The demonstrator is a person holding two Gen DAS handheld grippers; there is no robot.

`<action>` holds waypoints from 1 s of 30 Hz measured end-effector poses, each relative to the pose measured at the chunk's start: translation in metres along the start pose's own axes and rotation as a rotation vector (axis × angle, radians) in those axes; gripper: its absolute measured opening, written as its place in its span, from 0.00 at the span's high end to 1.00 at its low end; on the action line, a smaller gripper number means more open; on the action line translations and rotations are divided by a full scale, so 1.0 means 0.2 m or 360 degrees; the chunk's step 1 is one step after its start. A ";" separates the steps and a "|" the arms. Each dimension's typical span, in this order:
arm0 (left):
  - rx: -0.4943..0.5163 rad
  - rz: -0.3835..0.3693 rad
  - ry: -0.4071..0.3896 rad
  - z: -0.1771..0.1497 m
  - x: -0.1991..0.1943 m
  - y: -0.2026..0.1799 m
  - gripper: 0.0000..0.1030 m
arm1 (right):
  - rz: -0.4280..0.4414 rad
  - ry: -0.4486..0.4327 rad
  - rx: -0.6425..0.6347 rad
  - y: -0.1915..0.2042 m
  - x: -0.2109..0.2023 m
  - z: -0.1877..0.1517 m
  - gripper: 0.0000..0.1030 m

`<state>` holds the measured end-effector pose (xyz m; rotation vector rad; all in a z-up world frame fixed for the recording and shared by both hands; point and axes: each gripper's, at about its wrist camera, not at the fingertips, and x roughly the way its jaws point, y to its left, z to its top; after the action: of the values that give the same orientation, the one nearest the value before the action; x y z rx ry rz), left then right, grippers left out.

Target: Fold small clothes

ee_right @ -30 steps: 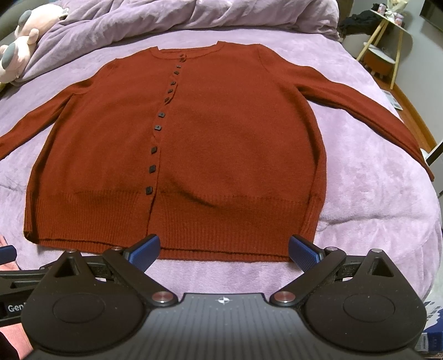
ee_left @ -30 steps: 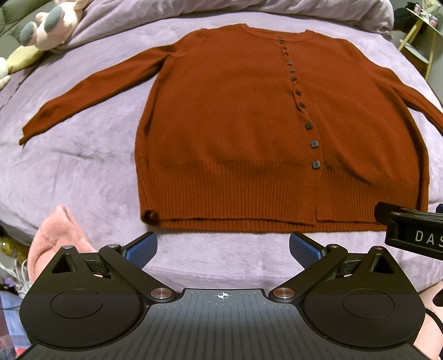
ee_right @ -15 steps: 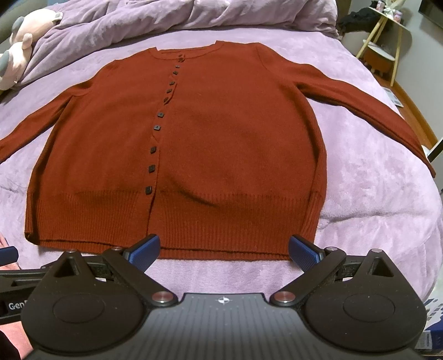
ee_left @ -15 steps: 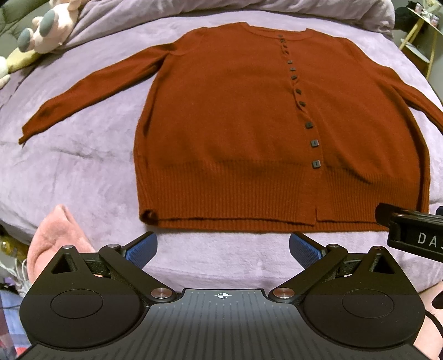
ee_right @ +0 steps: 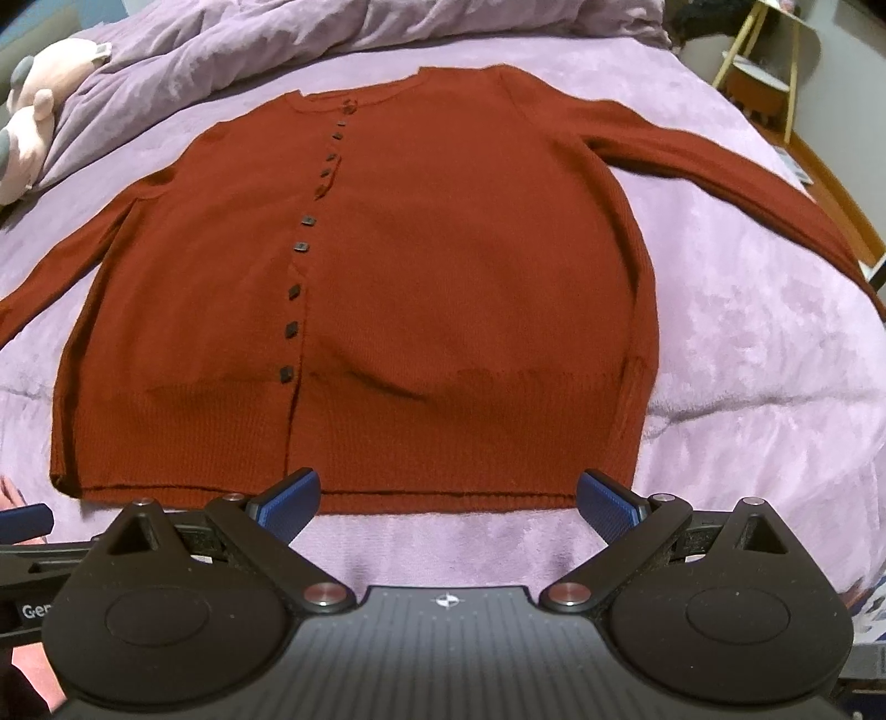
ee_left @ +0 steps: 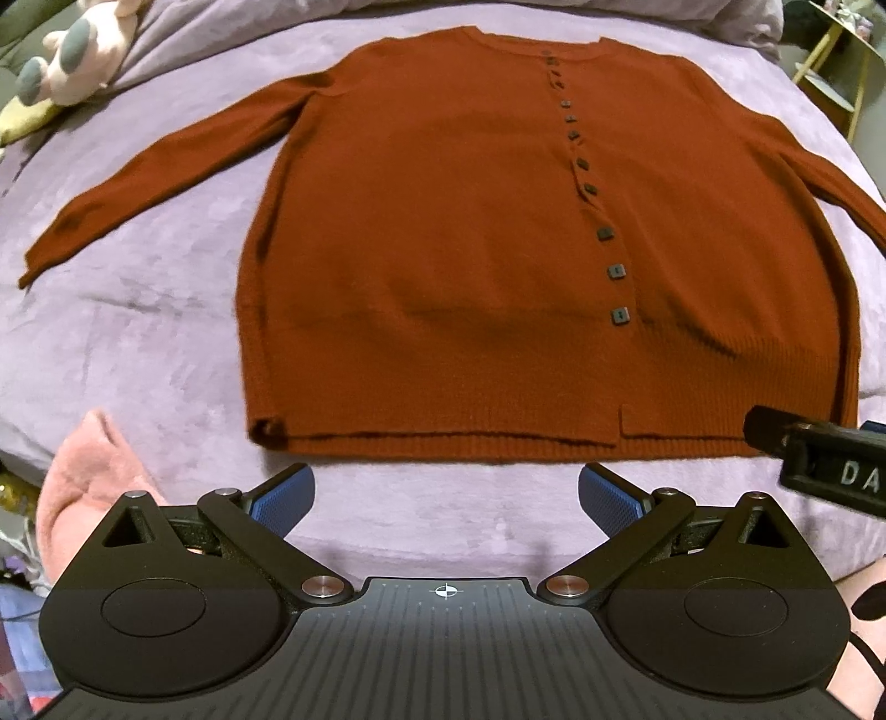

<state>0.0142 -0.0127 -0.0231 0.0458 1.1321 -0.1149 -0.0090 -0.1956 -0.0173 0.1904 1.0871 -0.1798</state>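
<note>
Both hand-held grippers have edged toward the hem since the earlier frames — the rust cardigan (ee_left: pixel 443 266) now looms larger, buttoned and spread flat mid-frame on the purple bedspread (ee_left: pixel 138 332). Left hand-held gripper (ee_left: pixel 446 495) and right hand-held gripper (ee_right: pixel 448 498) hover released, fingers spread — clear of the hem.

A home bedroom, by every sign: a bed (ee_right: pixel 747 343) spread with a plush lilac cover, a rumpled duvet (ee_right: pixel 343 33) of the same colour bunched at its head, and a pink-and-grey stuffed toy (ee_left: pixel 83 52) lying near the pillows. Beyond the far corner, a small yellow-legged side table (ee_right: pixel 764 66) standing on a wooden floor (ee_right: pixel 830 183).
</note>
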 end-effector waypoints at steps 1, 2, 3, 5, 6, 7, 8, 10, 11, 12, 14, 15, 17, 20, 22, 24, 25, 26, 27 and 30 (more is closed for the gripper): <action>-0.0002 -0.0011 0.0006 0.01 0.01 0.00 0.00 | 0.0022 -0.0012 0.0035 -0.03 0.01 0.01 0.04; -0.0006 -0.0022 0.0014 0.01 0.02 0.00 0.00 | 0.0044 -0.0031 0.0069 -0.05 0.01 0.01 0.04; -0.0008 -0.0031 0.0017 0.02 0.02 -0.01 0.00 | 0.0078 -0.0059 0.0119 -0.10 0.01 0.03 0.04; -0.0013 -0.0045 0.0023 0.06 0.05 -0.01 0.00 | 0.0163 -0.0172 0.0263 -0.24 0.01 0.07 0.04; -0.0020 -0.0045 0.0026 0.08 0.05 -0.01 0.00 | 0.0184 -0.0229 0.0319 -0.29 0.00 0.09 0.04; -0.0025 -0.0035 0.0012 0.12 0.06 -0.01 0.00 | 0.0198 -0.0333 0.0407 -0.38 0.00 0.11 0.04; -0.0029 -0.0028 -0.0005 0.15 0.07 -0.01 0.00 | 0.0192 -0.0470 0.0515 -0.49 -0.01 0.13 0.04; -0.0036 -0.0014 -0.0069 0.21 0.08 -0.01 0.00 | 0.0192 -0.0698 0.0645 -0.67 -0.01 0.16 0.04; -0.0041 -0.0014 -0.0101 0.25 0.09 -0.01 0.00 | 0.0171 -0.0790 0.0708 -0.77 -0.01 0.18 0.04; -0.0053 -0.0028 -0.0121 0.28 0.10 0.00 0.00 | 0.0148 -0.0881 0.0793 -0.89 0.00 0.21 0.04; -0.0101 -0.0057 -0.0148 0.36 0.14 0.01 0.00 | 0.0123 -0.0957 0.0983 -1.10 0.04 0.25 0.04; -0.0129 -0.0065 -0.0164 0.39 0.15 0.01 0.00 | 0.0099 -0.0949 0.1108 -1.21 0.07 0.26 0.04; -0.0184 -0.0075 -0.0211 0.44 0.20 0.02 0.00 | 0.0122 -0.0956 0.1334 -1.38 0.14 0.26 0.04; -0.0251 -0.0106 -0.0229 0.53 0.26 0.01 0.00 | 0.0271 -0.1013 0.1745 -1.62 0.27 0.18 0.06; -0.0267 -0.0105 -0.0240 0.56 0.31 0.01 0.00 | 0.0342 -0.1019 0.1907 -1.72 0.35 0.13 0.19; -0.0267 -0.0096 -0.0213 0.58 0.36 0.00 0.00 | 0.0381 -0.1018 0.2015 -1.79 0.42 0.11 0.45; -0.0268 -0.0088 -0.0192 0.58 0.38 0.00 0.00 | 0.0398 -0.1021 0.2047 -1.83 0.45 0.11 0.50; -0.0265 -0.0061 -0.0155 0.59 0.42 0.01 0.00 | 0.0393 -0.1012 0.2072 -1.85 0.48 0.11 0.60; -0.0265 -0.0050 -0.0126 0.59 0.45 0.01 0.00 | 0.0388 -0.1014 0.2090 -1.86 0.50 0.12 0.69; -0.0273 -0.0025 -0.0109 0.59 0.49 0.04 0.00 | 0.0351 -0.1043 0.2193 -1.91 0.56 0.12 0.92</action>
<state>0.1618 -0.0233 -0.0627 -0.1187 1.0704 -0.0330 -0.0284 -0.5781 -0.1312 1.3715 0.1259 -0.7191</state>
